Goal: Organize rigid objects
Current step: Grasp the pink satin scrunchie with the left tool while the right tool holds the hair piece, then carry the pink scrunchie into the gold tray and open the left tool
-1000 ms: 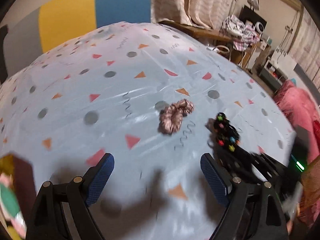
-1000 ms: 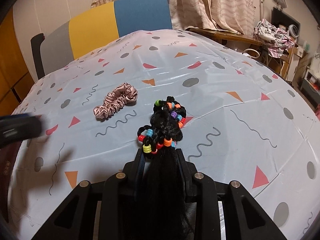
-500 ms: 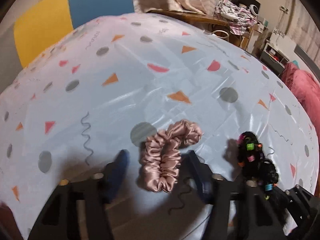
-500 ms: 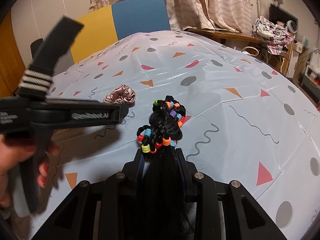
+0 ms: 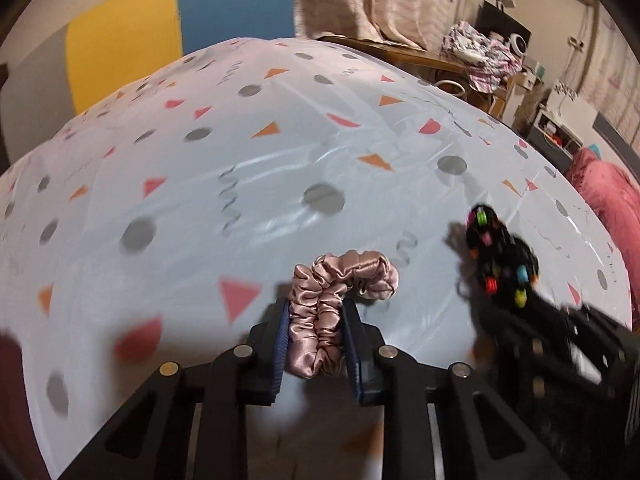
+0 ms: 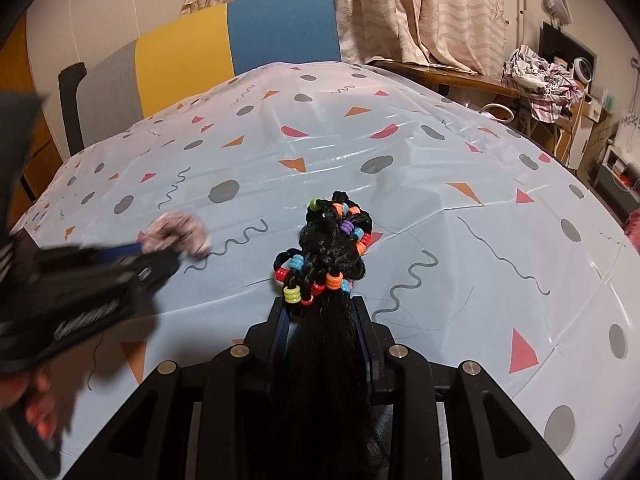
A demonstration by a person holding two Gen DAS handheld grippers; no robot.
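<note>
A pink satin scrunchie point(image 5: 332, 300) lies on the patterned tablecloth point(image 5: 280, 168). My left gripper point(image 5: 316, 312) is shut on its near end; the far end curls out past the fingertips. It also shows in the right wrist view point(image 6: 176, 236), blurred, at the left gripper's tip. My right gripper point(image 6: 324, 312) is shut on a black braided hairpiece with coloured beads point(image 6: 328, 248), held just above the cloth. The hairpiece also shows at the right of the left wrist view point(image 5: 500, 256).
A blue, yellow and grey chair point(image 6: 224, 52) stands behind the table's far edge. A wooden side table with clothes point(image 6: 536, 76) is at the back right. A pink cushion point(image 5: 608, 196) lies off the table's right edge. Curtains hang behind.
My left gripper moved forward over the scrunchie and closed on it; a second ago it was open and well short of it. The right gripper has kept hold of the hairpiece.
</note>
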